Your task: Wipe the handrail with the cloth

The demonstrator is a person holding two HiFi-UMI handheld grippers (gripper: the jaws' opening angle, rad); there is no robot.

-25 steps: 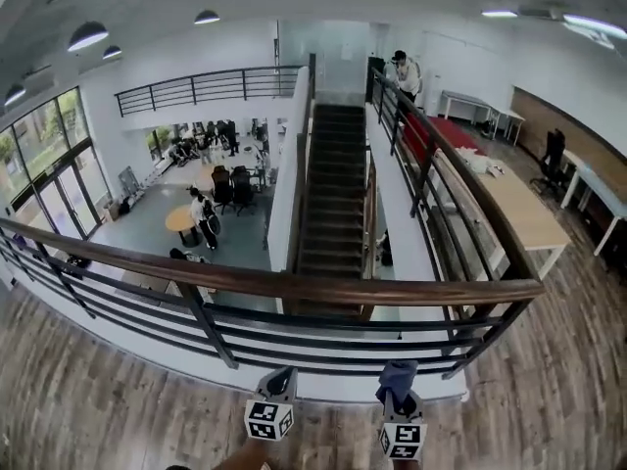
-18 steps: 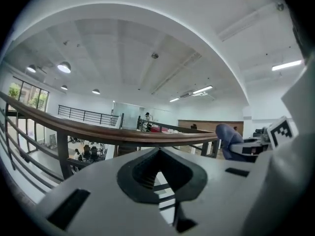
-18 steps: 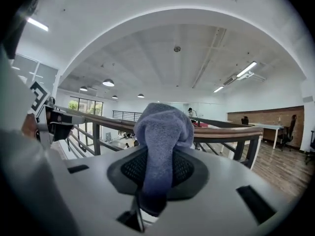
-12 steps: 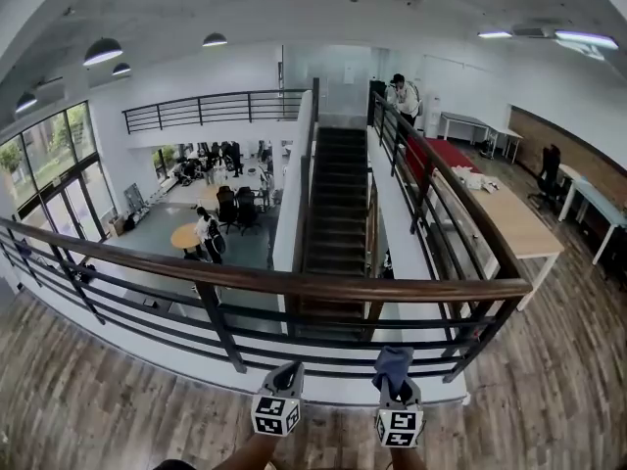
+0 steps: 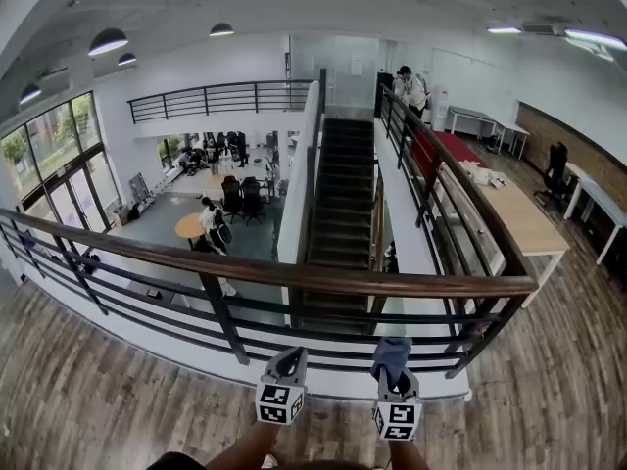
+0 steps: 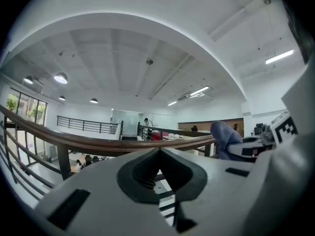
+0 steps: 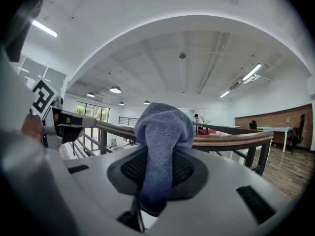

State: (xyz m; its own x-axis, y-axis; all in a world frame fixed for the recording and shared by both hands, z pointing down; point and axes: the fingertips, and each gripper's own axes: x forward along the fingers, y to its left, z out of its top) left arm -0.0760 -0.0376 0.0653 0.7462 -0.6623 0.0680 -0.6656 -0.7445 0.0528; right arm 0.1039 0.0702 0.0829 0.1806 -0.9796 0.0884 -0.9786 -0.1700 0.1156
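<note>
The brown wooden handrail point(image 5: 294, 274) tops a black metal railing that crosses the head view and turns away at the right corner point(image 5: 524, 284). My right gripper point(image 5: 392, 360) is shut on a blue-grey cloth point(image 7: 165, 132), which bunches above its closed jaws just short of the rail. In the right gripper view the handrail point(image 7: 231, 140) runs behind the cloth. My left gripper point(image 5: 289, 362) is shut with nothing in it, a little left of the right one and below the rail. The left gripper view shows the handrail point(image 6: 98, 142) ahead and the cloth point(image 6: 224, 137) at right.
Beyond the railing lies a drop to a lower floor with people and tables point(image 5: 211, 221). A staircase point(image 5: 338, 194) descends in the middle. A long wooden table point(image 5: 519, 213) stands behind the right railing, and a person point(image 5: 411, 84) stands at the far end. Wood flooring point(image 5: 98, 390) lies underfoot.
Both grippers have risen slightly toward the rail, and the head view has tilted so the handrail sits a little nearer. The cloth stays clamped in the right gripper.
</note>
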